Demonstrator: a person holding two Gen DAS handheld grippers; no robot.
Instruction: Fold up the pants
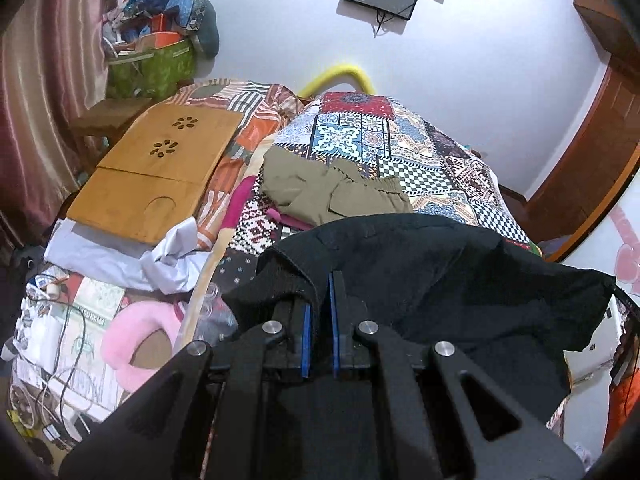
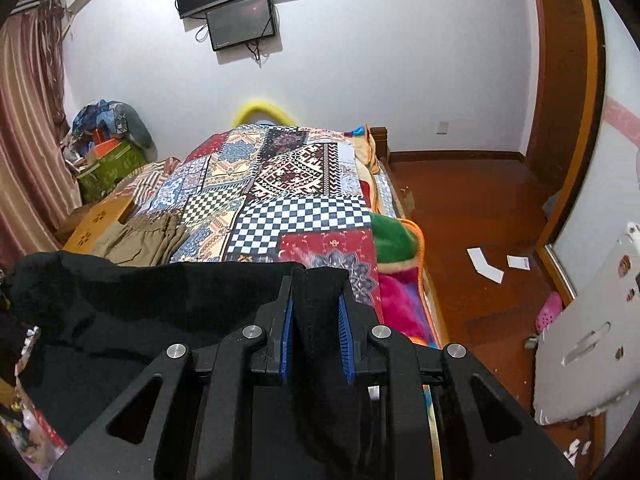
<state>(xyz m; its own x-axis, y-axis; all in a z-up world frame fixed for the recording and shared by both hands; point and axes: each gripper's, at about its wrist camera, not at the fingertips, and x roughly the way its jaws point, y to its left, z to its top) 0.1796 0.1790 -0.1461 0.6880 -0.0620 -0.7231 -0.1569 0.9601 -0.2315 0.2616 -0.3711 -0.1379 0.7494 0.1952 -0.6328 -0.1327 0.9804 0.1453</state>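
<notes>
Pants: soft black knit pants [image 1: 440,280], matte and limp, with a ribbed band showing at the left corner in the left wrist view; they hang as a wrinkled sheet in the near foreground, over the near end of the bed.
Pants axis: the held upper edge runs left to right between the two claws, sagging a little in the middle; which end is the waistband I cannot tell.
Left claw: the black left claw [image 1: 320,280], with blue ribbed pads, is pinched together on a thin fold at the left corner of the black pants.
Right claw: the black right claw [image 2: 316,280] is clamped on a thicker bunched roll of the same fabric at its right corner, so its blue pads stand slightly apart around the cloth.
Bed: a long bed under a patchwork quilt [image 2: 304,216] of checkerboard, tile and medallion prints, running from near to far toward a white wall.
Other clothing: crumpled olive-khaki trousers with an elastic gathered waist [image 1: 332,192] lie on the quilt just beyond the black pants, on the left side.
Wooden piece: a flat pale bamboo lap table with flower-shaped cut-outs [image 1: 160,168] rests on the bedding to the left of the quilt.
Near left: a pink U-shaped plush neck pillow [image 1: 136,344] among cables and papers.
Floor: glossy red-brown wooden floor [image 2: 480,208] to the right of the bed.
</notes>
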